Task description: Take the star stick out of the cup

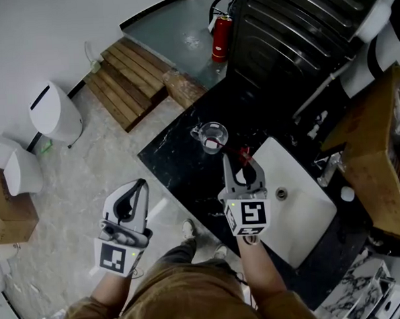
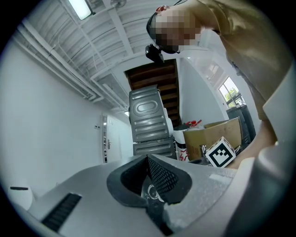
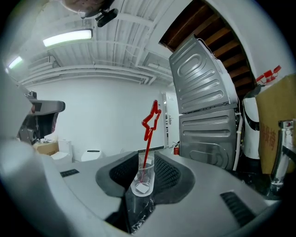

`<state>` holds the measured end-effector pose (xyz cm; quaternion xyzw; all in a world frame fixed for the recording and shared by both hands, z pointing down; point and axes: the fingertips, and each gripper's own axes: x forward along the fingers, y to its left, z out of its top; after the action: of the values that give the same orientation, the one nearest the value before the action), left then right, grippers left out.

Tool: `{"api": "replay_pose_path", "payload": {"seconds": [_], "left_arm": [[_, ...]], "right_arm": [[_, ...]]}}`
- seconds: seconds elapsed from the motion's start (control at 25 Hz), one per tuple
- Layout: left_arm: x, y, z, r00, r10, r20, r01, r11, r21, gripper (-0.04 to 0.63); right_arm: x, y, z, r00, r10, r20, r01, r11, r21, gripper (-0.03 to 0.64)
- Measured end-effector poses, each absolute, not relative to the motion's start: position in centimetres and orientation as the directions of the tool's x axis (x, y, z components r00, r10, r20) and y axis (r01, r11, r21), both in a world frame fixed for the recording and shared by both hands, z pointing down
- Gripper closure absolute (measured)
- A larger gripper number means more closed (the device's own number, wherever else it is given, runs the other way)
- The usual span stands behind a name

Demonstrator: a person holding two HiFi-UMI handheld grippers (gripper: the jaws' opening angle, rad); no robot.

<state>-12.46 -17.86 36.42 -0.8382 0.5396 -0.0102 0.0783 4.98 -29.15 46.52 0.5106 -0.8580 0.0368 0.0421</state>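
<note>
The left tool [image 1: 140, 187] hangs well to the left of the cup [image 1: 212, 136], off the dark worktop [image 1: 177, 173], with its jaws pressed together on nothing. The arm is held low, near the body. The clear cup stands upright, and the red star stick [image 3: 146, 152] stands inside it, leaning a little. The stick looks thin, light and fairly stiff, perhaps smooth. I think the best hold is on the shaft just under the star, above the rim, because the light cup may tip. The right tool [image 3: 146, 159] is near the cup's right side and aimed at it, its jaws apart and empty.
</note>
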Motion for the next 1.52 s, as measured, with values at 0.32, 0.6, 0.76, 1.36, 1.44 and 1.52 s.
{"api": "replay_pose_path", "payload": {"seconds": [0.32,0.6,0.76,1.36,1.44,1.52], "left_arm": [[-13.5,-18.4,36.7,0.401,-0.914,-0.064,-0.910,-0.389,-0.144,0.594],[-14.0,-18.7,37.1,0.394,-0.918,-0.054,-0.914,-0.384,-0.132,0.594],[-14.2,-18.8,37.2,0.386,-0.921,-0.052,-0.917,-0.377,-0.130,0.594],[-15.0,-18.5,37.7,0.371,-0.928,-0.037,-0.922,-0.364,-0.128,0.594],[-15.0,-18.6,37.6,0.374,-0.927,-0.040,-0.922,-0.366,-0.129,0.595],[-14.9,-18.7,37.7,0.376,-0.926,-0.039,-0.920,-0.369,-0.129,0.594]], "right_arm": [[4.3,-29.9,46.7,-0.475,-0.874,0.107,-0.880,0.472,-0.049,0.525],[4.2,-30.6,47.4,-0.479,-0.870,0.119,-0.877,0.480,-0.027,0.528],[4.2,-30.8,47.7,-0.482,-0.866,0.131,-0.875,0.483,-0.029,0.531],[3.8,-31.2,47.8,-0.474,-0.872,0.121,-0.881,0.470,-0.061,0.545],[4.0,-31.3,47.9,-0.472,-0.873,0.122,-0.882,0.469,-0.051,0.555],[4.1,-31.3,48.1,-0.469,-0.874,0.129,-0.883,0.466,-0.048,0.565]]}}
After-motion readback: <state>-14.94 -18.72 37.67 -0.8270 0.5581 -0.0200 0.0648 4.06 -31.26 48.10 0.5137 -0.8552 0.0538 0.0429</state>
